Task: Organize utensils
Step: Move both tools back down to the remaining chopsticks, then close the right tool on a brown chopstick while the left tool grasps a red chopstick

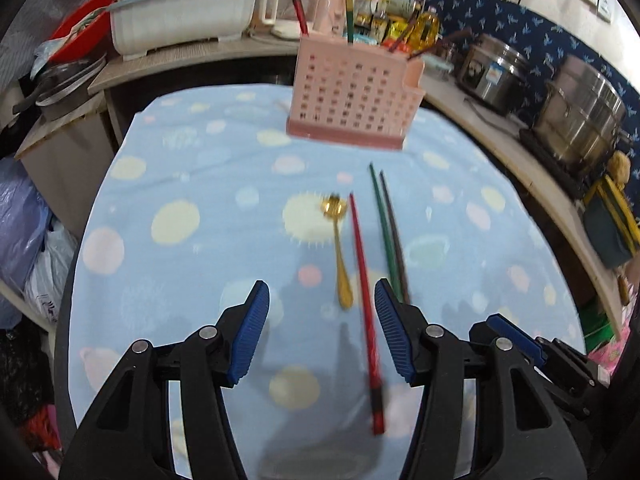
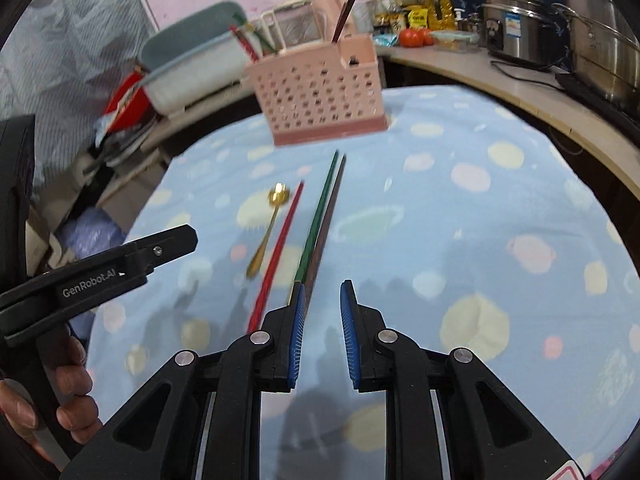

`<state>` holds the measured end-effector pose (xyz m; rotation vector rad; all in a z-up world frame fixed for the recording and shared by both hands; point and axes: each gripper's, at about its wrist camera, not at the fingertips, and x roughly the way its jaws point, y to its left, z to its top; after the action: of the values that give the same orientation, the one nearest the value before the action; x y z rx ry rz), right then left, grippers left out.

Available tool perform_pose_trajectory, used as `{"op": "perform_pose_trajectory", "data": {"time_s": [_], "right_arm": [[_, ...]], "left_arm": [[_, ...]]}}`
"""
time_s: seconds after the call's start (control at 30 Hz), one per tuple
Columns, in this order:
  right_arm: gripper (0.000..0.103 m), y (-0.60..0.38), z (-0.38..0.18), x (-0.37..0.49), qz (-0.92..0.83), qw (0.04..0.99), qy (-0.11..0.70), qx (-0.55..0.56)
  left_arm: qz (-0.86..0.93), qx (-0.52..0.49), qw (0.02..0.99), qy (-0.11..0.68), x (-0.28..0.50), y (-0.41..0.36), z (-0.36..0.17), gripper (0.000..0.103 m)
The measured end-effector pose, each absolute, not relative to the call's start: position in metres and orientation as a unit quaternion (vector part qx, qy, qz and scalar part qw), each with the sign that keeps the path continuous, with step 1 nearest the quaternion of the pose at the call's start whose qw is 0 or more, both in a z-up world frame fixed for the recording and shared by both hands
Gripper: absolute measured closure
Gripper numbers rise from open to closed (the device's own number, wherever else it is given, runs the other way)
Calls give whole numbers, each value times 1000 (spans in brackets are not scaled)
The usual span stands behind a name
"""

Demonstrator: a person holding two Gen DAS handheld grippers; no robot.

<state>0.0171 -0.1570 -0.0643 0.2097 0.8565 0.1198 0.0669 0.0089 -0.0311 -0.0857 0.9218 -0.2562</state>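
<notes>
A pink perforated utensil holder (image 1: pixel 352 98) stands at the far side of the blue spotted cloth (image 1: pixel 180 240), with chopsticks upright in it. On the cloth lie a gold spoon (image 1: pixel 340 248), a red chopstick (image 1: pixel 364 300), a green chopstick (image 1: pixel 384 232) and a brown chopstick (image 1: pixel 396 240). My left gripper (image 1: pixel 322 332) is open above the cloth; the red chopstick runs between its fingers. My right gripper (image 2: pixel 322 332) is open and empty, its left finger beside the near ends of the green chopstick (image 2: pixel 316 220) and brown chopstick (image 2: pixel 328 220). The holder (image 2: pixel 320 96), spoon (image 2: pixel 268 232) and red chopstick (image 2: pixel 280 248) also show there.
A curved wooden counter (image 1: pixel 500 136) wraps the back and right, with steel pots (image 1: pixel 580 116), bottles (image 1: pixel 424 28) and a white-blue basin (image 1: pixel 184 20). Bags (image 1: pixel 24 232) lie at the left. The left gripper's body (image 2: pixel 100 268) and a hand show at the left of the right wrist view.
</notes>
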Motion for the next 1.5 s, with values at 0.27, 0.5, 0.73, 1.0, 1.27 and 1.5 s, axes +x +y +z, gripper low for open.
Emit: {"op": "perform_pose_trajectory", "data": {"time_s": [0.27,0.5,0.73,1.0,1.27,1.5], "right_arm": [[84,-135,-91,10,77,890,442,85],[84,-131,-102,15,74,887,449,76],[88,-132,-104,16,70,891,444,67],[99,-151,-105,13,53,891,443,83],[94,-167,-100,8,44,893,437,102],[86,-155,-95,20,57,894,435,89]], "left_arm": [[-113,-39,874,471,45,14,-58,51],[-106,-45,870,480,40,20,-65,51],[-107,-45,869,482,39,18,-65,50],[-130,-37,867,481,31,5,-67,48],[-146,-19,860,488,25,-14,-74,47],[-139,-15,860,490,26,-13,-78,47]]}}
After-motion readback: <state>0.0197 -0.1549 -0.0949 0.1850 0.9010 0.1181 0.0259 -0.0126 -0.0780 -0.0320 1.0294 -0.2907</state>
